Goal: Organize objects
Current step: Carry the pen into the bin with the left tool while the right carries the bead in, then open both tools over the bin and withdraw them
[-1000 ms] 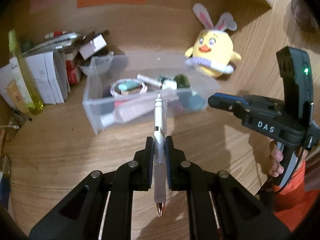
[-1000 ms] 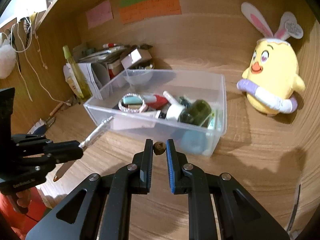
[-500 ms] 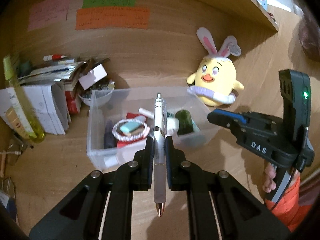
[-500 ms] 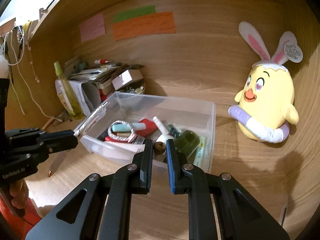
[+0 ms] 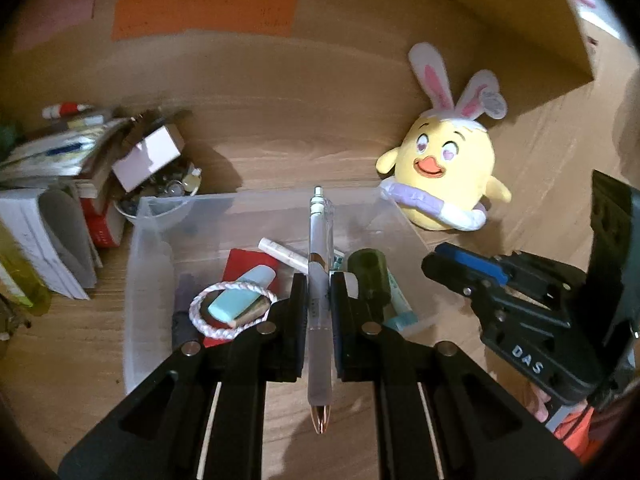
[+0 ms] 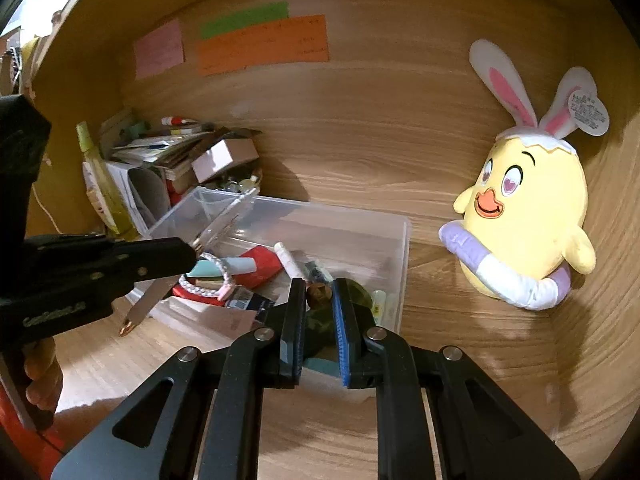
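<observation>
Left wrist view: I had the left gripper (image 5: 319,304) clamped on a clear pen (image 5: 320,280), copper tip toward the camera, above the bin.
Right gripper (image 6: 319,296): closed tight on a small brown nut-like piece (image 6: 319,293); I couldn't identify it.
Clear plastic bin (image 6: 402,256): sat on the wooden desk (image 6: 460,360).
Bin contents: white braided bracelet (image 5: 230,312), pale blue eraser (image 5: 240,300), red packet (image 5: 248,260), white tube (image 5: 282,254), dark green bottle (image 5: 368,276).
Plush chick (image 6: 528,216): beside the bin, outside.

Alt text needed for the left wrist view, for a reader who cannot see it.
The left claw grips a clear pen lengthwise over a clear plastic bin of small items on a wooden desk. The right claw hovers at right, and a yellow bunny-eared plush sits behind.
</observation>
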`<state>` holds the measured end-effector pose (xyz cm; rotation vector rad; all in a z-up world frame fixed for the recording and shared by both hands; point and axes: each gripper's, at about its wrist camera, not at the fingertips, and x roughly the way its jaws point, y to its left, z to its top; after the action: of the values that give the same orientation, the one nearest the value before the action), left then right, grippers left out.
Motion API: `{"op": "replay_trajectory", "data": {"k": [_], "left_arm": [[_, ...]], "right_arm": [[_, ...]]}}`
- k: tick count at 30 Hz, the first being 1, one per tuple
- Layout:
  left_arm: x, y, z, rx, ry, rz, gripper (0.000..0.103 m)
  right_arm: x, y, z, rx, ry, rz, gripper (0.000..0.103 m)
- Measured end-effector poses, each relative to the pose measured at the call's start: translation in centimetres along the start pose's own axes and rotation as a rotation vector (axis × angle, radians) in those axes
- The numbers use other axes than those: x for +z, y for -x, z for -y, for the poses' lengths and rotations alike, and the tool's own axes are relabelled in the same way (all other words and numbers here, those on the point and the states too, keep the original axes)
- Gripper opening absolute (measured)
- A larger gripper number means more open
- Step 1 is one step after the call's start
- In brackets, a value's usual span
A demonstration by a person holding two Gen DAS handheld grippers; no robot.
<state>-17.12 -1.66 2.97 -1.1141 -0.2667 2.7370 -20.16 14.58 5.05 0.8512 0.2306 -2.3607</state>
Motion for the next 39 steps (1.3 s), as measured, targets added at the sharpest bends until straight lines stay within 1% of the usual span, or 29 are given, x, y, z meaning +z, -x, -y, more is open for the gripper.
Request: {"op": "replay_trajectory", "data": {"k": [6,11,16,20,24,27,28,29,30,32,34,35,38,39], "left_arm": [[0.4,-3.0,-0.1,0.010,0.000,-0.050,0.010],[0.5,-4.4,0.1,0.021,-0.013,-0.067,0.010],[0.5,-4.6,0.1,0.025,-0.020,-0.056,0.010],[0.0,-3.7,0.2,0.059,-0.047,-0.016,0.010],[-0.6,-2.9,-0.2,0.056,-0.051,-0.006,0.012],[-1.1,-2.3,-0.8,0.065,-0.039,0.001,0.023],[-1.3,-2.1,-0.9,0.069,-0.033,0.005,0.028],[-1.6,-1.7,-1.2,0.077,-0.027,0.014,0.033],[-1.8,-1.3,-1.3,0.087,-0.024,0.022,0.035],[-2.3,-0.5,-1.4,0.109,-0.021,0.043,0.044],[-2.7,0.3,-1.5,0.129,-0.020,0.066,0.051],[-2.9,0.8,-1.5,0.140,-0.022,0.078,0.054],[-3.4,1.9,-1.4,0.164,-0.032,0.107,0.057],[-3.7,2.2,-1.3,0.166,-0.033,0.114,0.058]], "right_arm": [[-0.1,-1.9,0.7,-0.020,-0.007,-0.040,0.012],[-0.4,-3.2,1.0,-0.021,-0.010,-0.069,0.012],[-0.5,-4.2,1.0,-0.022,-0.008,-0.088,0.012],[-0.6,-4.8,1.1,-0.018,-0.008,-0.101,0.012],[-0.8,-5.2,0.9,-0.021,0.000,-0.110,0.012],[-0.9,-5.4,0.8,-0.031,0.004,-0.115,0.012],[-0.9,-5.4,0.8,-0.036,0.005,-0.116,0.012],[-0.9,-5.4,0.8,-0.037,0.005,-0.115,0.012],[-0.9,-5.4,0.8,-0.038,0.004,-0.116,0.012],[-0.9,-5.4,0.8,-0.042,0.007,-0.117,0.012],[-0.9,-5.4,0.7,-0.049,0.009,-0.116,0.012],[-0.9,-5.4,0.6,-0.051,0.010,-0.119,0.012],[-0.9,-5.4,0.6,-0.047,0.009,-0.133,0.013],[-0.9,-5.3,0.5,-0.045,0.010,-0.136,0.017]]}}
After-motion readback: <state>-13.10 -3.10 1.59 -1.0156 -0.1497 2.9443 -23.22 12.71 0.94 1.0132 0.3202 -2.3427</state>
